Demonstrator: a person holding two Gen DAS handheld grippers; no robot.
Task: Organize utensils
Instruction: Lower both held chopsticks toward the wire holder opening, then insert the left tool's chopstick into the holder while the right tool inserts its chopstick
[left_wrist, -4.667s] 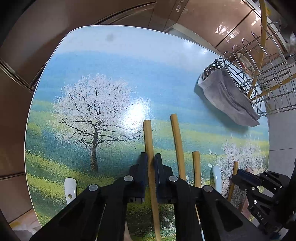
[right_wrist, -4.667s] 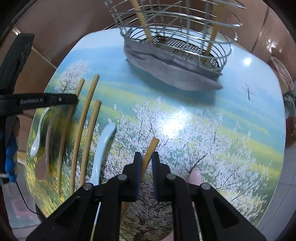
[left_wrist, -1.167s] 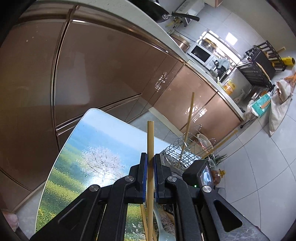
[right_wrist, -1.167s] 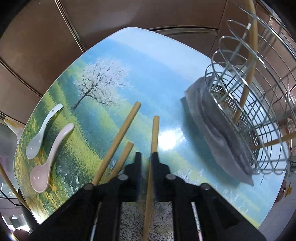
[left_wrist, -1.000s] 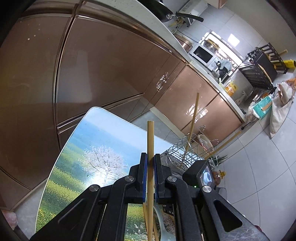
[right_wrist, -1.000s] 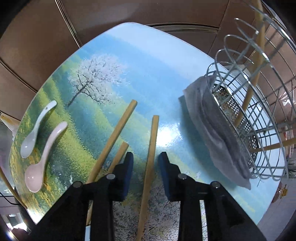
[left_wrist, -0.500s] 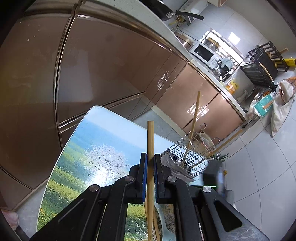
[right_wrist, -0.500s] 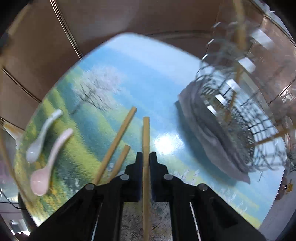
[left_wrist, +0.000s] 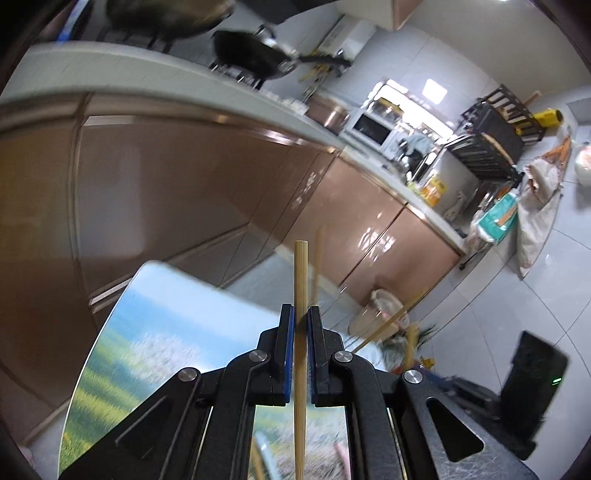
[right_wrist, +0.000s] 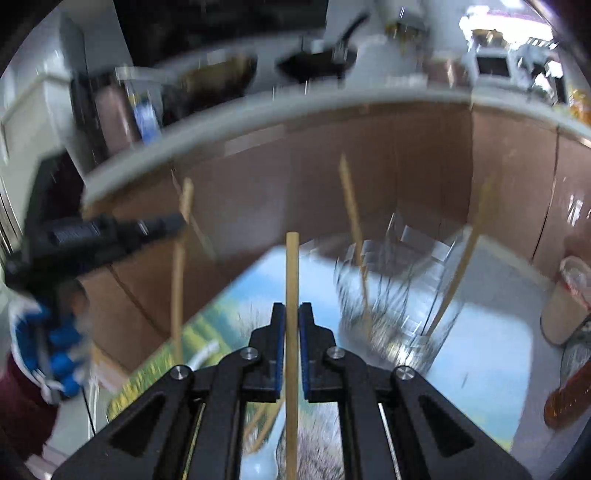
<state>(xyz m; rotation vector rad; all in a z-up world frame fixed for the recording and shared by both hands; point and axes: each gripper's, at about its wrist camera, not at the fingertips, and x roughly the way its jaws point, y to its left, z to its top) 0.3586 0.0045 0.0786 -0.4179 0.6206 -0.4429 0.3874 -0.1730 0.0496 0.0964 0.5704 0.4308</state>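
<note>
Chopstick (right_wrist: 291, 273) between right gripper (right_wrist: 291, 317) pads

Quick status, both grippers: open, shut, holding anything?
Left gripper: shut on a bamboo chopstick.
Right gripper: shut on another bamboo chopstick.

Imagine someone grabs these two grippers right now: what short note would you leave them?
Left gripper: shut on a wooden chopstick, raised above the table.
Right gripper: just closed on another chopstick, also off the table.
Wire basket: blurred, ahead of the right gripper, already holding chopsticks.
Left to do: drop both in; a white spoon remains on the table.
</note>
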